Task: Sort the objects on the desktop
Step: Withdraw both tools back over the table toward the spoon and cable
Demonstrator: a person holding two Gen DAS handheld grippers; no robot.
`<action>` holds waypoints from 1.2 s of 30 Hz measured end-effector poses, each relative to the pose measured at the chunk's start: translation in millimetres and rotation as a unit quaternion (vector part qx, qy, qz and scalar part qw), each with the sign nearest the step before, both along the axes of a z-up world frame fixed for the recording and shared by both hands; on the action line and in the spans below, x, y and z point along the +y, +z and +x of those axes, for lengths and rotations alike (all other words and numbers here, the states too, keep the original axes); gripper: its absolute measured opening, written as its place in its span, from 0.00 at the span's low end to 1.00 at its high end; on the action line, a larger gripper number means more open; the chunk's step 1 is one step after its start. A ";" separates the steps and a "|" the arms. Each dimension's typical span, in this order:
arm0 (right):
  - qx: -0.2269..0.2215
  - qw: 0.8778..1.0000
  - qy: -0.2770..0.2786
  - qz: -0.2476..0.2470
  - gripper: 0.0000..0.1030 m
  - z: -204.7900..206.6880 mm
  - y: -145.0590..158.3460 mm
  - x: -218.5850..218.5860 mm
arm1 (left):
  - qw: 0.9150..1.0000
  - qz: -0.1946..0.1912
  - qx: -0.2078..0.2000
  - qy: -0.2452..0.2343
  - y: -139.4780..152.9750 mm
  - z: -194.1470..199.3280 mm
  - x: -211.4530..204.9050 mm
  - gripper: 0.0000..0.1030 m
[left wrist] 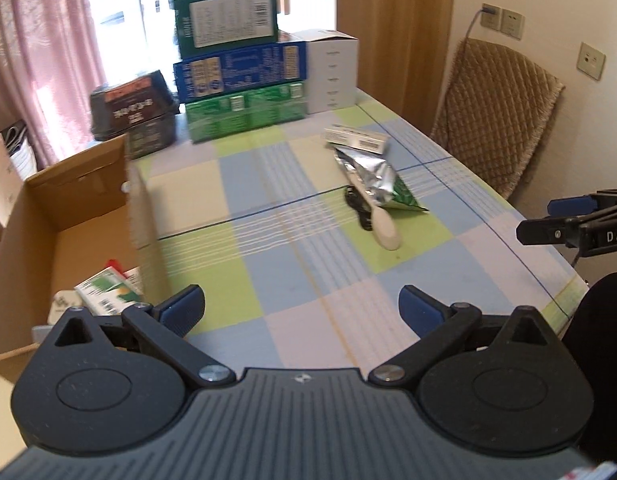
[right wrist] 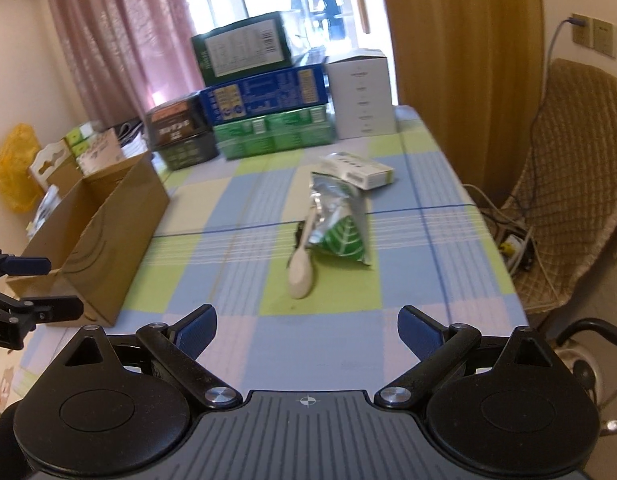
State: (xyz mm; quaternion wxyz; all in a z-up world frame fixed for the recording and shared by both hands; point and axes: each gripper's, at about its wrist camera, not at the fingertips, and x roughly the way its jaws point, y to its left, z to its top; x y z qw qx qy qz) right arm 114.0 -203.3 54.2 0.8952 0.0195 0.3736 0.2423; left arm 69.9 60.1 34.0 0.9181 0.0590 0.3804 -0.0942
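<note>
A white spoon lies mid-table beside a silver and green foil pouch. A small black object lies under the spoon. A small white box lies just behind the pouch. An open cardboard box stands at the left and holds a few small packets. My left gripper is open and empty above the near table, right of the cardboard box. My right gripper is open and empty, near the table's front edge, short of the spoon.
Stacked green and blue cartons, a white carton and dark boxes stand at the table's far end. A padded chair stands to the right. The checked tablecloth covers the table.
</note>
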 end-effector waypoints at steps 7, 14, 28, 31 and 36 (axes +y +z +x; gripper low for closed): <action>0.004 1.000 -0.016 -0.001 0.92 10.6 -8.1 -16.4 | 1.000 0.004 0.005 -0.019 -9.6 16.5 -31.5 0.99; 0.005 1.000 -0.022 0.002 0.92 27.0 -13.8 -25.4 | 1.000 -0.006 0.011 -0.021 -22.3 37.0 -54.1 0.99; 0.019 1.000 -0.016 -0.018 0.92 91.2 -39.4 -22.8 | 0.999 -0.015 0.030 -0.030 -67.7 96.6 -93.1 0.95; 0.025 0.999 -0.014 -0.023 0.91 103.9 -48.0 -19.4 | 0.999 -0.018 0.030 -0.030 -80.6 110.4 -98.1 0.91; 0.031 0.999 -0.005 -0.030 0.81 121.2 -61.1 -11.7 | 0.999 -0.025 0.023 -0.033 -100.6 131.7 -104.4 0.85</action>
